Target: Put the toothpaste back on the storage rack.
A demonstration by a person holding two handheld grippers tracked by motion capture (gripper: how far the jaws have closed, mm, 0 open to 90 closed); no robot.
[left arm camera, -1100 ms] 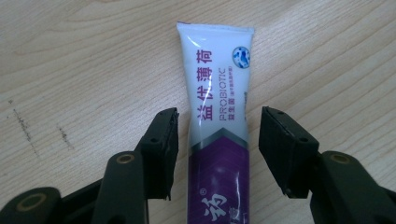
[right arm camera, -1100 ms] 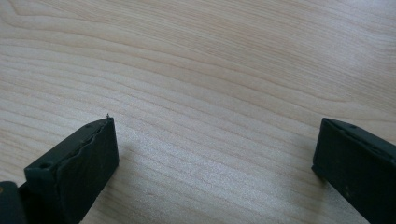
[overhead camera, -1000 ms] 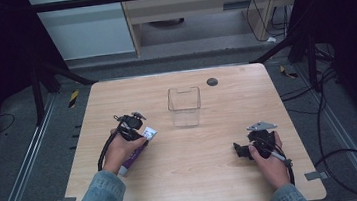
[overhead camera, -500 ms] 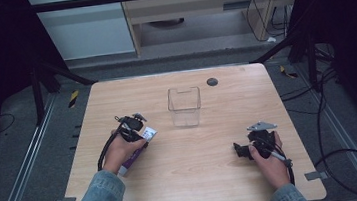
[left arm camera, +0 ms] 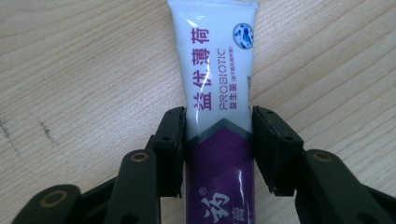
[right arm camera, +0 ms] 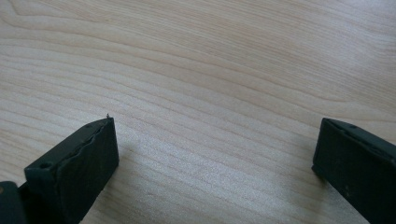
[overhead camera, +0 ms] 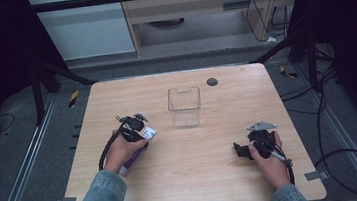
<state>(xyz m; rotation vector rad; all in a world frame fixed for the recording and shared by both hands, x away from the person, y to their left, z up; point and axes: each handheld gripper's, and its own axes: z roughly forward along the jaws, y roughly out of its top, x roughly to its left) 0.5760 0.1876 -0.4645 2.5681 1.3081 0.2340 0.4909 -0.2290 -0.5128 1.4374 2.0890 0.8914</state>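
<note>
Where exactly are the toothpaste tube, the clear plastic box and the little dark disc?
toothpaste tube (left arm camera: 215,84), left gripper view, white printed upper body.
clear plastic box (overhead camera: 185,115), high view, front wall.
dark disc (overhead camera: 212,82), high view, its middle.

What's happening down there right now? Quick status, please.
Left claw has just been closing, pads against a white-and-purple toothpaste tube lying flat on the table. Right claw open, nothing between. Clear plastic box stands beyond, path unobstructed.
</note>
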